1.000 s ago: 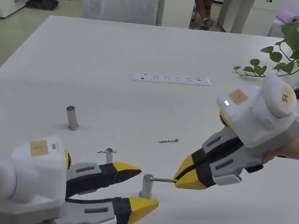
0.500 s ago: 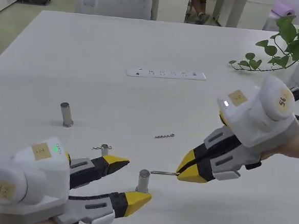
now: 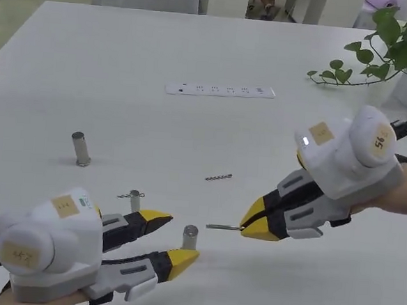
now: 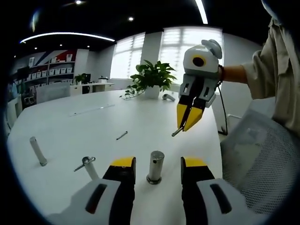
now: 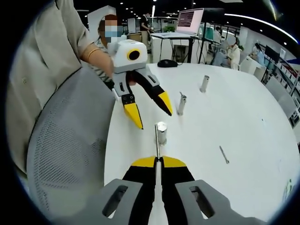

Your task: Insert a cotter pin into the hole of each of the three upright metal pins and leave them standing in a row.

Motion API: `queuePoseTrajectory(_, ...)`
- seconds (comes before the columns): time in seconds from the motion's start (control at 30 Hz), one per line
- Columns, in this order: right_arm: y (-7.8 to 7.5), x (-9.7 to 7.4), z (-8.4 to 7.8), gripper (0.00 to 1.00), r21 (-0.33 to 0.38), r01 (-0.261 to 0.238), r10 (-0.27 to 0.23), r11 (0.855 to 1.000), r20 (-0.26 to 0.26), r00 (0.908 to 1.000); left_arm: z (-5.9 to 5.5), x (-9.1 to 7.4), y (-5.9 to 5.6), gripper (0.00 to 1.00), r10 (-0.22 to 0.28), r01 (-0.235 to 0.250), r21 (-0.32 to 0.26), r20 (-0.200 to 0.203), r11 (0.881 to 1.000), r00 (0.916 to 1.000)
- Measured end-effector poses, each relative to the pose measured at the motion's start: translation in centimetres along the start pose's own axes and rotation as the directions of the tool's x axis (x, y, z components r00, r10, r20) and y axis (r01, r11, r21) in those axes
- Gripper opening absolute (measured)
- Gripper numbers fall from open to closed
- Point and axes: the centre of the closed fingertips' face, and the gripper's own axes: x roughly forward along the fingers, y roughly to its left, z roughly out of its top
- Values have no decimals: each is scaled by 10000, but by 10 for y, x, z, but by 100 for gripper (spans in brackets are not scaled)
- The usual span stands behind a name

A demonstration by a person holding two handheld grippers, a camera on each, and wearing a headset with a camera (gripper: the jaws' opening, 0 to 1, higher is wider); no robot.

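Three upright metal pins stand on the white table: a far one [image 3: 81,149], a middle one [image 3: 135,201] with a cotter pin through its top, and a near one [image 3: 190,237]. My left gripper [image 3: 176,238] is open, its yellow tips either side of the near pin [image 4: 155,166] without touching it. My right gripper [image 3: 249,229] is shut on a cotter pin [image 3: 223,227] that points at the near pin [image 5: 161,132], with a small gap between its tip and the pin. Another cotter pin [image 3: 218,176] lies loose on the table.
A white power strip [image 3: 220,90] lies at the far middle of the table, and a potted plant [image 3: 389,40] stands at the far right. A mesh chair [image 4: 262,154] sits by the near edge. A mouse [image 5: 166,63] rests on the table.
The cotter pin in my right gripper was touching the near pin's top a second ago; it now sits slightly back to the right. The left gripper stays open around the pin.
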Motion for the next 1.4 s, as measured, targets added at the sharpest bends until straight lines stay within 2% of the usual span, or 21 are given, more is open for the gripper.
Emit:
queuePoseTrajectory(0.37,-14,12,-11,3,-127,103,-106,9999,-223,9997,-12,13,7,31,-46,46,-21,-241,10000,9997)
queuePoseTrajectory(0.73,-18,25,-22,3,-240,-61,49,9997,-506,9987,-20,21,6,24,-246,241,-120,-438,9996,9987)
queuePoseTrajectory(1.03,-19,29,-21,3,-300,-238,224,9993,-459,9987,-22,23,8,16,-253,246,-151,-480,9996,9985)
queuePoseTrajectory(1.2,-18,30,-20,3,-362,-312,295,9989,-466,9985,-23,24,5,13,-406,398,-165,-517,9991,9978)
queuePoseTrajectory(1.4,-16,32,-18,3,-460,-403,381,9981,-484,9981,-24,24,5,12,-389,381,-156,-536,9992,9978)
